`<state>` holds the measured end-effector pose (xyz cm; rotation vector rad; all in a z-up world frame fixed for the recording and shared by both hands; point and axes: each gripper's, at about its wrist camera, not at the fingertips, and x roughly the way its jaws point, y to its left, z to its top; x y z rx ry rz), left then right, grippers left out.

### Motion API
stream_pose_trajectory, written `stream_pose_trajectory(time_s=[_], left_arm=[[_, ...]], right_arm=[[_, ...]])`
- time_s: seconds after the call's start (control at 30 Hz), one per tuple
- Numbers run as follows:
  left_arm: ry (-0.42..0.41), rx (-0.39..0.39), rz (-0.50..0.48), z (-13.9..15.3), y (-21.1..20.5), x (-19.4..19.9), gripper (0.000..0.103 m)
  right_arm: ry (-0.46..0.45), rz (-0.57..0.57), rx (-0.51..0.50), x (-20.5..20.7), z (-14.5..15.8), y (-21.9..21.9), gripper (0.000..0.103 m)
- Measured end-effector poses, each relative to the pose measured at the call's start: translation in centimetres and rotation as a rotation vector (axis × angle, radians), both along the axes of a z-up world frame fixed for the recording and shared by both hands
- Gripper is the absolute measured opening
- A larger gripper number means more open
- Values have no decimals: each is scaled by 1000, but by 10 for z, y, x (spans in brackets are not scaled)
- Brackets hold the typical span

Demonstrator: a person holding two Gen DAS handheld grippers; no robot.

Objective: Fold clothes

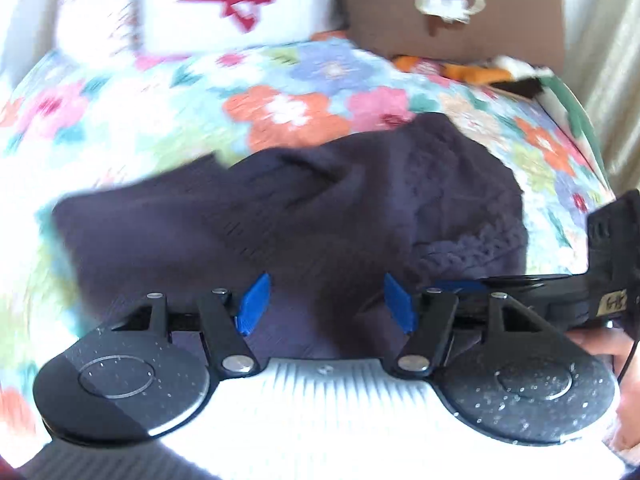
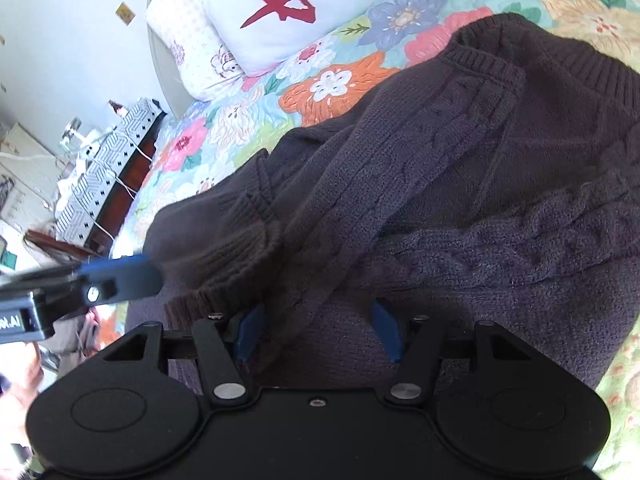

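The left gripper (image 1: 326,302), black with blue plastic fingertips (image 1: 253,305), has its jaws spread wide over the near part of a dark navy cable-knit sweater (image 1: 304,208), with nothing pinched between them; the picture from this side is blurred. The right gripper (image 2: 318,330), of the same black build with blue fingertips (image 2: 387,330), also stands spread apart, low over the near edge of the knit, and a fold of the sweater (image 2: 440,184) runs up from between its jaws, though neither fingertip can be seen pressing on it. The two tools are close together: in the left wrist view the black body of the right one enters from the right edge, just beside the left tool, and in the right wrist view the left one comes in from the left edge with one blue finger over the sweater's ribbed cuff. The sweater lies bunched and partly doubled over on a quilted bedspread with large orange, pink and blue flowers (image 2: 336,84), its ribbed hem or collar turned towards the far side and a thick cable braid running across the part nearest the right tool. Beyond it, at the head of the bed, a white pillow with a dark red brush-stroke mark (image 2: 288,8) leans against a second white patterned pillow (image 2: 180,36). In the left wrist view a brown cardboard box with a torn opening (image 1: 452,8) stands at the far right of the bed.
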<state>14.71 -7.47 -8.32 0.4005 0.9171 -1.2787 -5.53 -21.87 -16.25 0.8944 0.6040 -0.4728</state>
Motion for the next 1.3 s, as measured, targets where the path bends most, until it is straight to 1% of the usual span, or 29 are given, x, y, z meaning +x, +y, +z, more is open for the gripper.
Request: stream_pose_trajectory(time_s=[0.07,0.17,0.37,0.47,0.53,0.57,0.67,0.73,0.83,0.87,0.9,0.93,1.0,1.17,1.3], left_arm=[[15,12,42,-7,14,9,63],[8,42,73,-19,29,15,63],[-75,53,36,-24,43,9,64],[-84,63,33,-28,42,7,68],[-85,65,31,-28,41,6,68],[-89,65,26,-28,41,5,69],[-102,67,16,-29,42,3,70],[-113,74,10,-32,42,1,71],[-138,85,-3,-34,40,-4,74],[-142,86,-6,-34,39,-6,76],[-143,86,-8,-33,39,-6,77],[-144,86,-7,-33,39,-7,78],[-144,85,-5,-33,39,-7,78],[-124,74,4,-29,37,-6,78],[-89,68,-10,-28,26,-7,78]], right_arm=[[-2,-7,-2,-2,1,1,65],[-19,-12,1,-4,4,1,65],[-86,-9,40,-3,8,-1,65],[-100,7,67,0,11,0,68],[-127,25,94,3,14,4,69],[-142,34,108,4,15,6,71],[-151,78,112,14,17,13,85],[-105,103,82,25,14,17,89],[18,115,0,40,5,25,88],[31,122,-34,42,3,29,79],[30,131,-66,43,4,32,62],[33,142,-89,45,5,35,54],[40,155,-149,47,12,38,20],[11,134,-314,44,33,39,15],[-4,101,-311,38,40,29,15]])
